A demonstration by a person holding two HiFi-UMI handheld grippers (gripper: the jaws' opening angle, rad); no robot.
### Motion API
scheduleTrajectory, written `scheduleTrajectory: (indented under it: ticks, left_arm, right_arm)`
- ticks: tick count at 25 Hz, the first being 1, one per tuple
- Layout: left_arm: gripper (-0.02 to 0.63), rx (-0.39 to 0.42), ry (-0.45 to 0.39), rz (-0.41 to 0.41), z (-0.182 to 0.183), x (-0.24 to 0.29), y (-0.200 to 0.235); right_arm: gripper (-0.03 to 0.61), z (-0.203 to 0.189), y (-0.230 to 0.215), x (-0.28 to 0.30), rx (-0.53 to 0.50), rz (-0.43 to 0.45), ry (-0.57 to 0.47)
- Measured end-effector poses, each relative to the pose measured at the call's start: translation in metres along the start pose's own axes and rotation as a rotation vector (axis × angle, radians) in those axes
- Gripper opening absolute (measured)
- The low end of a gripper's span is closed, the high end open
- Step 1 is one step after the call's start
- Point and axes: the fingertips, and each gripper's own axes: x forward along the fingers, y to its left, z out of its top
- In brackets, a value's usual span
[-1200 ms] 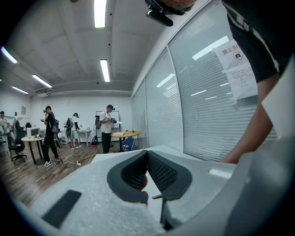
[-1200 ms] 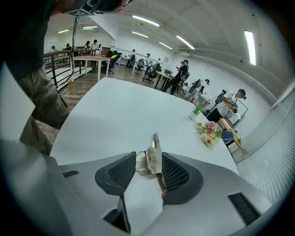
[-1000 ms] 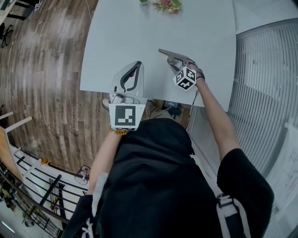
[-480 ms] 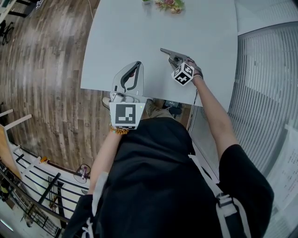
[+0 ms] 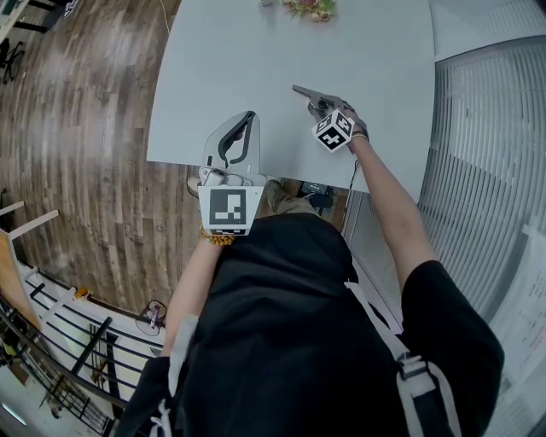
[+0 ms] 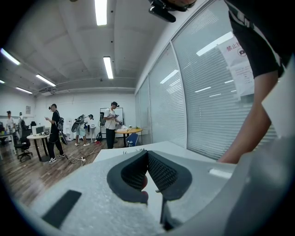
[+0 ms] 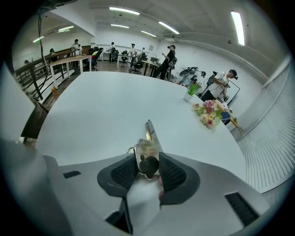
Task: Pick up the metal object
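1. At the far left, a wooden floor [image 5: 85,128] runs alongside the pale grey worktop [image 5: 256,51].
2. The left hand-held gripper [image 5: 249,119] hangs over the near edge of the worktop and points roughly level. In the left gripper view its dark, ribbed pads [image 6: 159,173] meet at the tips. It is closed with nothing between them.
3. The metal object [image 5: 305,93] is right of the left hand-held gripper and well apart from it, lying on the worktop. It is a long, narrow piece, its thin end pointing away from the person and its thicker, rounded end toward them.
4. The right hand-held gripper [image 5: 322,106] tilts steeply down onto that thicker end. Its jaws have just been closing with the metal object between them. In the right gripper view both pads [image 7: 125,173] lie against the sides of the object's rounded body, so it is gripped. The thin end reaches out past the jaws over the worktop.
5. Flowers [image 5: 309,8] sit at the far edge of the worktop, well beyond the metal object.
6. At the far right runs a wall of slatted blinds [image 5: 486,128].
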Motion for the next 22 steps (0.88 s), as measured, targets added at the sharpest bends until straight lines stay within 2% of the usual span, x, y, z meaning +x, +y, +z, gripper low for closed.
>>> scheduleTrajectory:
  ticks: [6,12,22]
  left_arm:
    - [0.002,0.001,-0.007,-0.005,0.003,0.006,-0.001]
    - [0.002,-0.002,-0.010,-0.020,0.005,0.013,-0.008]
    - [0.002,-0.006,-0.001,-0.029,0.001,0.012,-0.011]
  right_arm:
    - [0.127,0.001,0.001,0.003,-0.062,-0.002,0.034]
    - [0.102,-0.004,0.002,0.006,-0.191,-0.039,0.084]
    - [0.100,-0.002,0.000,0.006,-0.147,-0.034,0.093]
